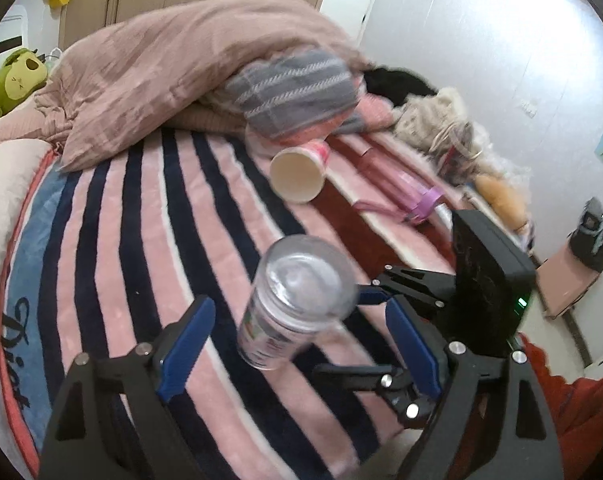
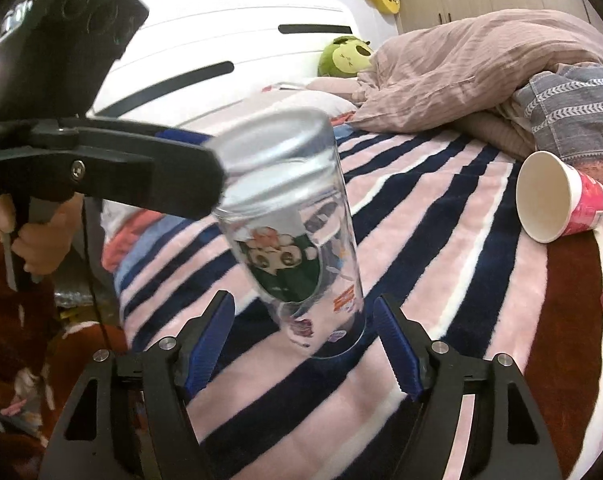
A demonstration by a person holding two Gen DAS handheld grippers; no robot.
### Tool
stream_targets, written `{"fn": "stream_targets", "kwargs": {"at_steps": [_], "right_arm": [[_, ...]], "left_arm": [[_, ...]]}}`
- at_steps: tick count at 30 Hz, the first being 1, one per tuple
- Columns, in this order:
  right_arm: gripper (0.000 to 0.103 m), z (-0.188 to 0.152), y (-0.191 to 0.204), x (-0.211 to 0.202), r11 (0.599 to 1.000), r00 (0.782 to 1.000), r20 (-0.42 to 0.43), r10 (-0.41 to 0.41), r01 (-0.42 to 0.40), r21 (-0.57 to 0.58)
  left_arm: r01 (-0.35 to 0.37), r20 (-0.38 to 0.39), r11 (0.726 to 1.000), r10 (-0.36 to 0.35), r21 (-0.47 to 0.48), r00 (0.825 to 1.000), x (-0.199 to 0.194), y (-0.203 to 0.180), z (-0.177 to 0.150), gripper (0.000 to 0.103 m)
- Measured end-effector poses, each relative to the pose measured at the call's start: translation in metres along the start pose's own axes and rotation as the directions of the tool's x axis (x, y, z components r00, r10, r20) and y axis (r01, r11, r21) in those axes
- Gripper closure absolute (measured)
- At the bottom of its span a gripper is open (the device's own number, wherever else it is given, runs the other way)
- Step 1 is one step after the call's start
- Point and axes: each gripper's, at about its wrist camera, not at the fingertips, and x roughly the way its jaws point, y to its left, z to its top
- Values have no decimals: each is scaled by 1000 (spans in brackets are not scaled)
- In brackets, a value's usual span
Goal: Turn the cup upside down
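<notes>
The clear cup (image 2: pixel 297 236) stood tilted on the striped bed (image 2: pixel 461 248), mouth down. The left gripper (image 1: pixel 297 336) had its fingers wide open around the cup, and one finger (image 2: pixel 173 184) touched the cup's top. The right gripper (image 2: pixel 305 344) was wide open too, its fingers beside the cup's bottom edge.

Black tool (image 2: pixel 303 344), ribbed blue pads (image 2: pixel 209 344)

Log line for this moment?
clear cup: tilted, lower end on blanket | left gripper: open, astride it | right gripper: open, astride it | paper cup: on side
</notes>
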Motion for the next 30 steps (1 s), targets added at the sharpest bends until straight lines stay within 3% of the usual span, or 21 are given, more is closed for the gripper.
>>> {"fn": "stream_targets", "kwargs": {"at_steps": [2, 6, 8, 11, 12, 14, 18, 30], "right_arm": [[23, 1, -1, -13, 1000, 1000, 19, -14, 13, 19], [23, 4, 1, -50, 997, 997, 41, -65, 63, 47], [23, 7, 4, -74, 990, 991, 48, -122, 118, 82], [16, 15, 15, -110, 959, 965, 34, -261, 256, 118], [10, 17, 19, -117, 951, 957, 36, -289, 283, 121], [9, 21, 32, -134, 938, 942, 50, -332, 325, 119], [1, 24, 53, -154, 925, 924, 76, -375, 367, 103], [1, 26, 71, -162, 919, 917, 90, -388, 379, 104]], "left_arm": [[-19, 45, 1000, 20, -19, 999, -24, -1, -4, 14], [-92, 143, 991, 105, -97, 984, -71, -7, -18, 10], [-173, 193, 974, 199, -143, 961, -92, -19, -27, 2], [-268, 226, 946, 305, -182, 925, -110, -35, -37, 1], [-289, 227, 938, 328, -190, 917, -112, -38, -39, 1], [-329, 222, 922, 370, -202, 902, -117, -41, -43, 1], [-358, 220, 908, 404, -220, 888, -123, -40, -49, 1], [-382, 222, 893, 433, -240, 873, -139, -39, -58, 1]]}}
